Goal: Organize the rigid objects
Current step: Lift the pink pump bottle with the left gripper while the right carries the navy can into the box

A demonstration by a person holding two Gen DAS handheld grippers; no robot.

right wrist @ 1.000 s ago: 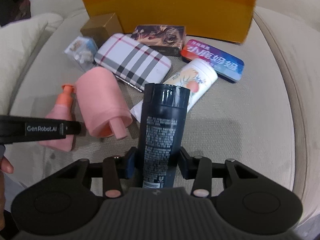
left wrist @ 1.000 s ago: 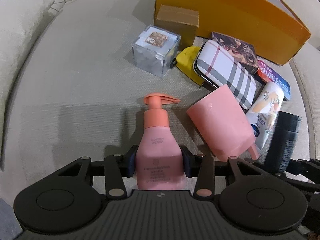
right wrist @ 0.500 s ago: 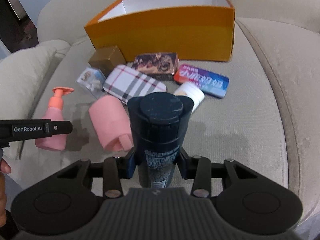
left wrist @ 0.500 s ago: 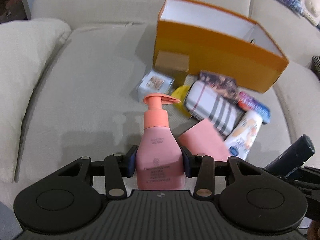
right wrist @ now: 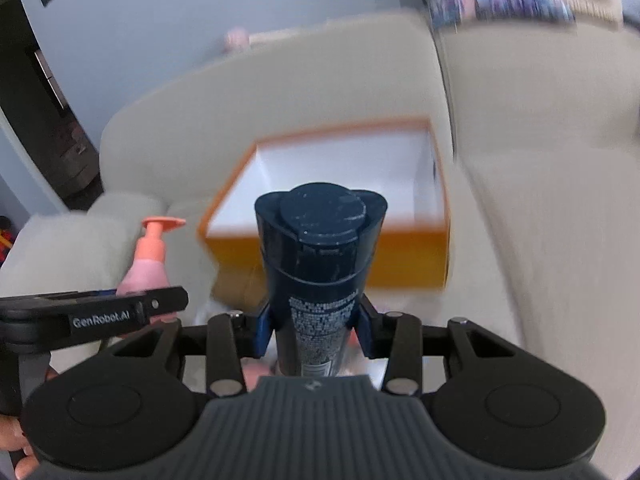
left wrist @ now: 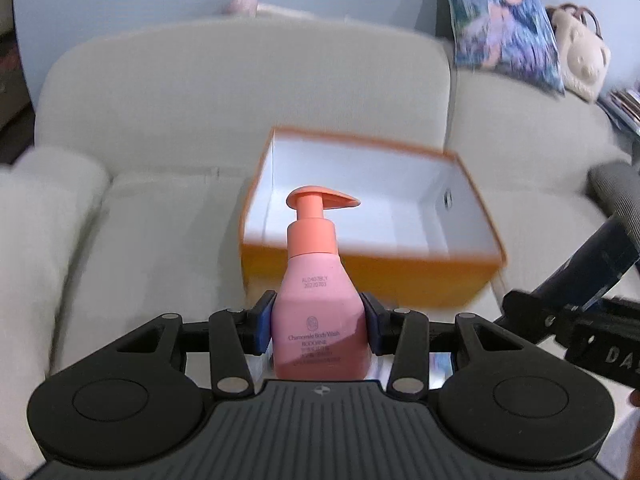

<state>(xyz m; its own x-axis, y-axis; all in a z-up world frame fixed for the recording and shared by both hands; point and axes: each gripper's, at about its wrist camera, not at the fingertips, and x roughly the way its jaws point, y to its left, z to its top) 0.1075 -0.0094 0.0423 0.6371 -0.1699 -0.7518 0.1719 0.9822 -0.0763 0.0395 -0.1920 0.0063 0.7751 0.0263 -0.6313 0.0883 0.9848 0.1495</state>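
My left gripper [left wrist: 319, 326] is shut on a pink pump bottle [left wrist: 318, 300], held upright in the air in front of the orange box [left wrist: 360, 276]. The box has a white inside that looks bare. My right gripper [right wrist: 316, 328] is shut on a dark blue bottle [right wrist: 318, 264], cap towards the camera, also lifted before the orange box [right wrist: 404, 252]. In the right wrist view the pink pump bottle [right wrist: 150, 256] and the left gripper's side show at the left. In the left wrist view the dark bottle [left wrist: 592, 256] shows at the right edge.
The box sits on a beige sofa seat [left wrist: 160, 240] against the backrest [left wrist: 240, 88]. A patterned cushion [left wrist: 504, 24] and a cream bag [left wrist: 580, 60] rest on top at the back right. A beige pillow [left wrist: 36, 216] lies left. The other small items are hidden below the grippers.
Both grippers rose from the seat with their bottles and tilted up. The clutter of small items dropped out of view and the open box now fills the middle.
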